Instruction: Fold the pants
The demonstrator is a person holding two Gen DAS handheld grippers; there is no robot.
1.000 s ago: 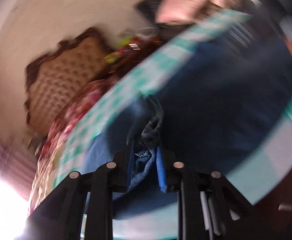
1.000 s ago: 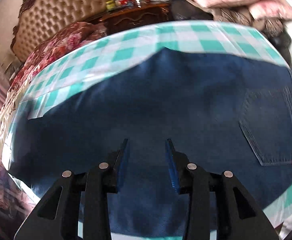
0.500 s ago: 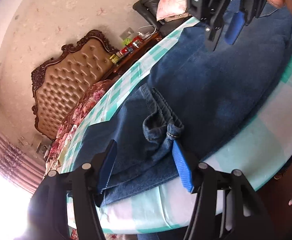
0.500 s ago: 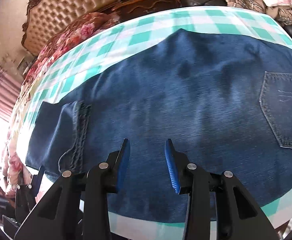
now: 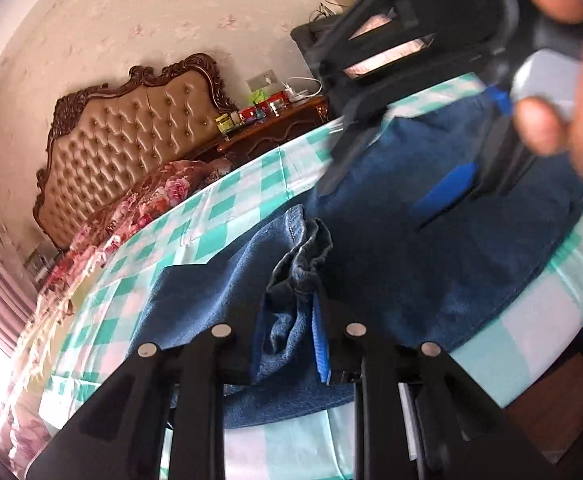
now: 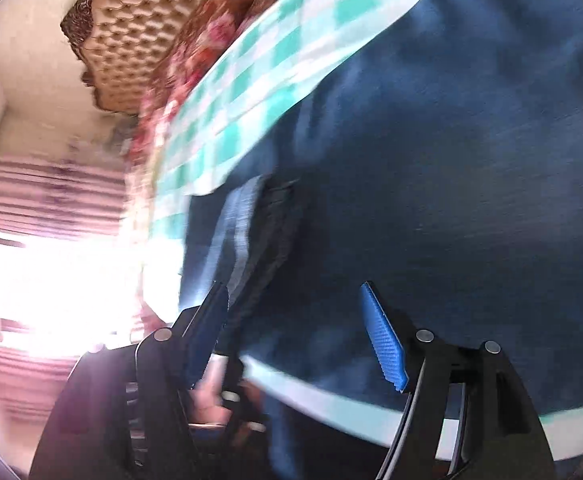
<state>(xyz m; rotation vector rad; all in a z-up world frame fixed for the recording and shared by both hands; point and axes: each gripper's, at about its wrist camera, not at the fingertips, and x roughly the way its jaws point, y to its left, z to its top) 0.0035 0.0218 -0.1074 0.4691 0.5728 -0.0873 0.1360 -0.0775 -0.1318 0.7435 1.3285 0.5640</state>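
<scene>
You had dark blue jeans spread across a table covered with a green and white checked cloth, in a bedroom with a tufted headboard behind. The jeans lay mostly flat, one leg end bunched and lifted near the front edge. By my reading the folding had only begun: the hem was gathered, but no fold had yet been laid over the body of the jeans, so every fold remained to do.

Your left gripper was closing its jaws on that bunched hem, with denim pinched between the blue pads. Your right gripper, held by your hand, hovered over the middle of the jeans with its jaws opening and nothing between them; the right view was badly blurred.

Half a second before, your left jaws stood wide on either side of the crumpled hem without pressing it; now they gripped it. Your right gripper, narrower then and pointing squarely at the flat denim, had swung toward the left end of the jeans, nearer the left gripper.
</scene>
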